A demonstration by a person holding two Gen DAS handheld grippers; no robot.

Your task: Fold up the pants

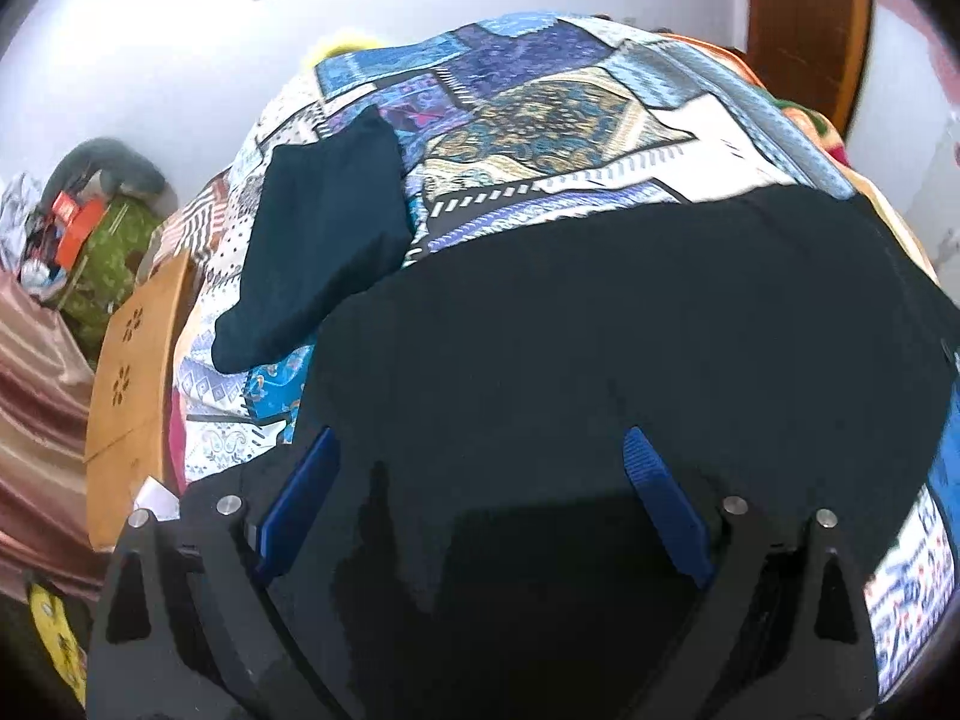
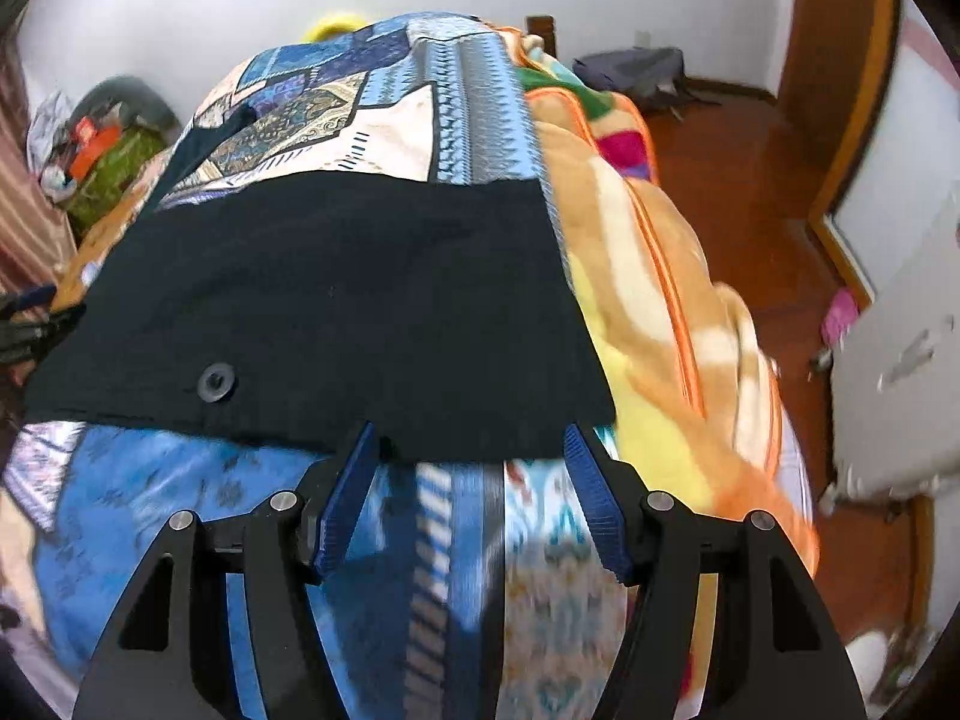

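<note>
1. The black pants (image 2: 324, 306) lie spread flat on the patterned bedspread (image 1: 540, 114) of the bed.
2. Both claws are apart and hold nothing: the right claw (image 2: 471, 447) sits at the near edge, the left claw (image 1: 480, 444) hovers over the cloth.
3. To fold well, I would pinch the same edge with both claws, level.
4. Only the right view shows the button (image 2: 216, 383) and the orange blanket (image 2: 648, 300); only the left shows a leg (image 1: 324, 246) trailing away.

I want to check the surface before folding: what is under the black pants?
The black pants lie on a blue patterned bedsheet, which shows around them. An orange-yellow blanket lies beside their edge. What lies directly beneath the fabric is covered.
</note>
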